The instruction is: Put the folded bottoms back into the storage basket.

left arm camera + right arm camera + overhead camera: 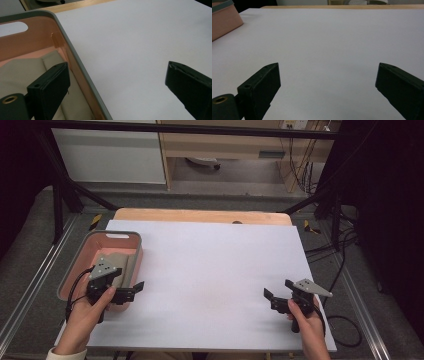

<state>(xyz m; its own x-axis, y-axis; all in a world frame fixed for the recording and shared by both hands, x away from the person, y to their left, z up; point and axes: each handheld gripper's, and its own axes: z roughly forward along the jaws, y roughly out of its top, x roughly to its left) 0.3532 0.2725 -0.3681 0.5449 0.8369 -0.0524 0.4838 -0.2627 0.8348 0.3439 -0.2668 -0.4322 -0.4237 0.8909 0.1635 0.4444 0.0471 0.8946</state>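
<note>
left gripper [134,289] is at the near right corner of the pink bin [82,254], held in the person's left hand [90,312]. jaws spread wide, nothing between them. in the left gripper view one jaw hangs over the bin's inside and the other over the white tabletop [140,42], so the gripper straddles the bin's grey rim [75,57]. can't tell if a jaw touches the rim.

pink bin sits at the left edge of the table, long side running away from the person, oval handle cutout [117,236] at the far end. inside lies a folded beige cloth [120,262], flat on the bottom toward the right wall; the left gripper view shows the same cloth [22,72] just under the left-hand jaw, a fold line visible. not gripped.

right gripper [272,300] is low over the near right part of the table, in the right hand [307,320], pointing left toward the middle. jaws wide apart, nothing held. right gripper view: bare white surface [324,42] between and ahead of the jaws, corner of the pink bin [224,21] far off at upper left.

grippers well apart from each other. wooden table edge [200,215] shows beyond the white top. black cables [345,325] trail on the floor to the right.
</note>
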